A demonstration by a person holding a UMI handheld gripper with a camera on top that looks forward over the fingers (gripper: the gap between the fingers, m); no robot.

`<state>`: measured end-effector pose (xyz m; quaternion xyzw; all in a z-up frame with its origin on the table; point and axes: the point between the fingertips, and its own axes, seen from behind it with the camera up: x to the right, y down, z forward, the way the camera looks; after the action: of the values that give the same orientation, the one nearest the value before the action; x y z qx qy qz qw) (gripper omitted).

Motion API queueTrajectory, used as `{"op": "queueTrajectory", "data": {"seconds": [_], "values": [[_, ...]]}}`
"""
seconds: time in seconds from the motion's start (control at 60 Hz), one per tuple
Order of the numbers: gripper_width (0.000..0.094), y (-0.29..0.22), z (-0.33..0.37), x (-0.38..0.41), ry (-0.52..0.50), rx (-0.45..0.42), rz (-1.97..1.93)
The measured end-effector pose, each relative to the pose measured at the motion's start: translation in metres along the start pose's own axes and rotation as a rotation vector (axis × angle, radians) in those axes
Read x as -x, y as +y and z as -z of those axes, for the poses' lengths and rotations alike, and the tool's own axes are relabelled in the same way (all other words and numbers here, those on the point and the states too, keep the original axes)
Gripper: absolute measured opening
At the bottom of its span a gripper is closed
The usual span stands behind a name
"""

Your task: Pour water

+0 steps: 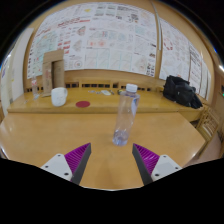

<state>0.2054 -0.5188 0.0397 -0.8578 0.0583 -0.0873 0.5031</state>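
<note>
**Gripper spread wide before a bottle on the tabletop**

Nearest the camera, the gripper (111, 165) is released, its two fingers set well apart and grasping nothing. Each finger carries a magenta pad (77, 157) on its inner face, and the bare wooden tabletop (60, 130) shows in the gap between them.

Just ahead of the fingers, and roughly in line with that gap, a clear plastic bottle (124, 117) stands upright on the tabletop. It has a white cap and a clear body; no label or brand can be read on it. It touches neither finger.

Beyond the bottle, a second, farther stretch of tabletop runs along the wall. On it, to the left, sits a white cup (59, 96), well apart from the bottle. A small red disc (83, 103) lies flat near the cup, between it and the bottle's line. A brown box-like thing (55, 72) stands upright behind the cup. To the right a black bag (182, 91) rests on the far surface.

Farthest back, posters (95, 40) with printed diagrams and text cover the wall; the writing is too small to read.
</note>
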Motion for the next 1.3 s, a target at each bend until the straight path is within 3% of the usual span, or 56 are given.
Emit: {"op": "queueTrajectory", "data": {"seconds": [0.283, 0.367, 0.4, 0.433, 0.55, 0.567, 0.65, 0.733, 0.983, 1.15, 1.3], "values": [[0.0799, -0.060, -0.132, -0.045, -0.042, -0.137, -0.003], [0.0692, -0.064, -0.150, -0.038, -0.065, -0.159, -0.002], [0.0561, -0.064, -0.158, -0.039, -0.064, -0.161, 0.002], [0.0524, -0.066, -0.163, -0.038, -0.070, -0.171, 0.000], [0.0467, -0.069, -0.166, -0.038, -0.073, -0.201, -0.008], [0.0411, -0.069, -0.165, -0.042, -0.068, -0.201, -0.011], [0.0347, -0.068, -0.164, -0.043, -0.055, -0.198, -0.014], [0.0345, -0.068, -0.162, -0.045, -0.041, -0.188, 0.003], [0.0346, -0.137, -0.154, -0.069, 0.128, -0.223, 0.168], [0.0346, -0.244, -0.146, -0.071, 0.323, -0.282, 0.426], [0.0345, -0.350, -0.150, -0.024, 0.485, -0.365, 0.861]]}}
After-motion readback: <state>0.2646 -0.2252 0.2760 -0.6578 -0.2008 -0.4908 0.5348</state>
